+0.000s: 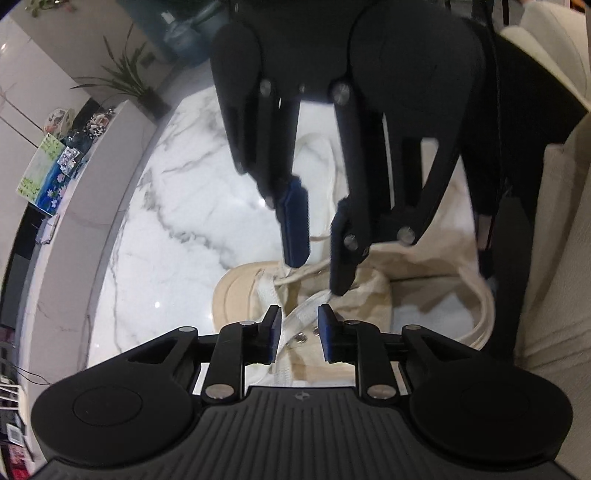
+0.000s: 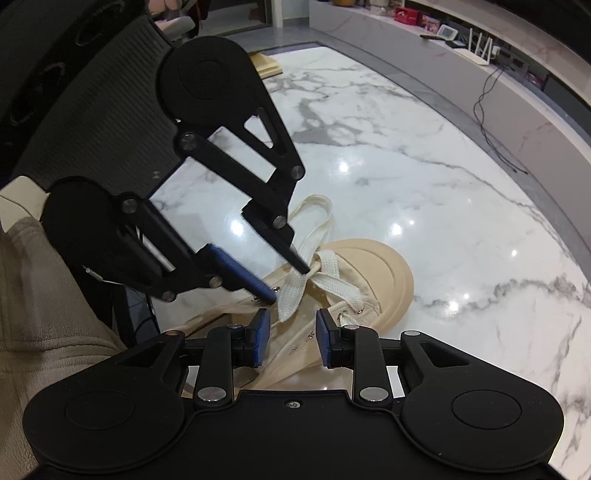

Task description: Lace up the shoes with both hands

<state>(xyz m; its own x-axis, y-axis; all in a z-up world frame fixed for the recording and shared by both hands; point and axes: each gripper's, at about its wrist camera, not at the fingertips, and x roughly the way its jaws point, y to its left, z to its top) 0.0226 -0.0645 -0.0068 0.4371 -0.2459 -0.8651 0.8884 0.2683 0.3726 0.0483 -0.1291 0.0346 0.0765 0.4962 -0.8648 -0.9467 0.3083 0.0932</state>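
Shoe (image 2: pixel 380 273) first: a cream canvas sneaker with a beige rubber toe cap (image 2: pixel 391 266) lies on the white marble surface (image 2: pixel 424 192), directly under both grippers, with its toe pointing far and right in the right wrist view.

At the left of that view we see beige upholstery (image 2: pixel 40 295) crowding the near edge, so there is little room on that side. Next comes the left gripper (image 2: pixel 287 284), reaching in from the upper left and tilted steeply down at the eyelets. Its jaws are parted and the flat white lace (image 2: pixel 291 291) runs between them, but the pads do not pinch it, so the lace lies released.

Nearest the camera, the right gripper (image 2: pixel 291 339) also points steeply down, just above the shoe's side. Its jaws stand slightly apart and we see nothing clamped in them. The lace's loose end lies just beyond its fingertips.

To the right of the shoe the marble is bare and glossy, giving wide open room out to its dark curved border. Beyond that edge, a grey ledge (image 2: pixel 406 33) carries a white router (image 2: pixel 476 55) and a trailing black cable (image 2: pixel 487 122).

In the left wrist view, a cream cloth bag (image 1: pixel 443 236) lies just beside the shoe.
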